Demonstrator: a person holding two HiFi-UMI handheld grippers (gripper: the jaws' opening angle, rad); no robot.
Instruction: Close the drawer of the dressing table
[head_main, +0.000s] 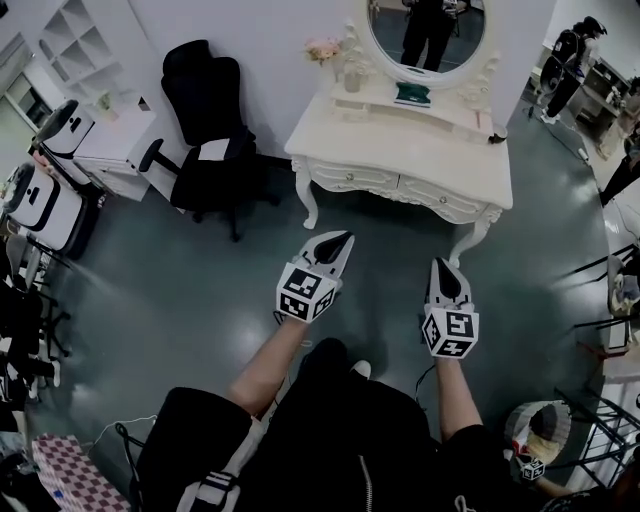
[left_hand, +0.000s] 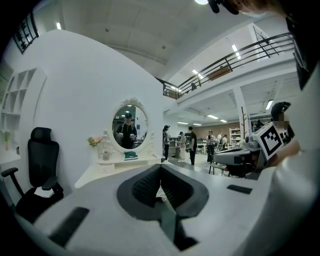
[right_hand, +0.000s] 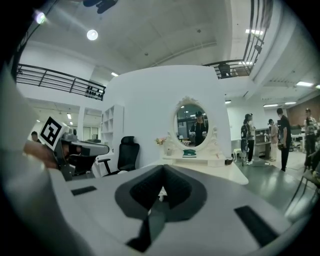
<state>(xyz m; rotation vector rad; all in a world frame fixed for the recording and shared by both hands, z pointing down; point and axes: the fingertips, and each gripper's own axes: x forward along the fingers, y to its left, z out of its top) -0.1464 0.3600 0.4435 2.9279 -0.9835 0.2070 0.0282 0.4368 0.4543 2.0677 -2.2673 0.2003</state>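
Observation:
The white dressing table (head_main: 400, 150) with an oval mirror (head_main: 425, 35) stands against the far wall, a short way ahead of both grippers. Its two front drawers (head_main: 400, 186) look flush with the frame. My left gripper (head_main: 345, 238) is shut and empty, held in the air and pointing at the table's left front. My right gripper (head_main: 440, 263) is also shut with nothing in it, a bit further back, pointing at the table's right leg. In the left gripper view the closed tips (left_hand: 160, 167) cover the table's front (left_hand: 120, 165). The right gripper view shows the same closed tips (right_hand: 162, 167) below the table top (right_hand: 215, 170).
A black office chair (head_main: 205, 130) stands left of the table, with white shelves (head_main: 75, 40) beyond it. Flowers (head_main: 322, 48) and a green item (head_main: 410, 95) sit on the table's shelf. People stand at the far right (head_main: 570, 55). A round basket (head_main: 540, 430) is by my right side.

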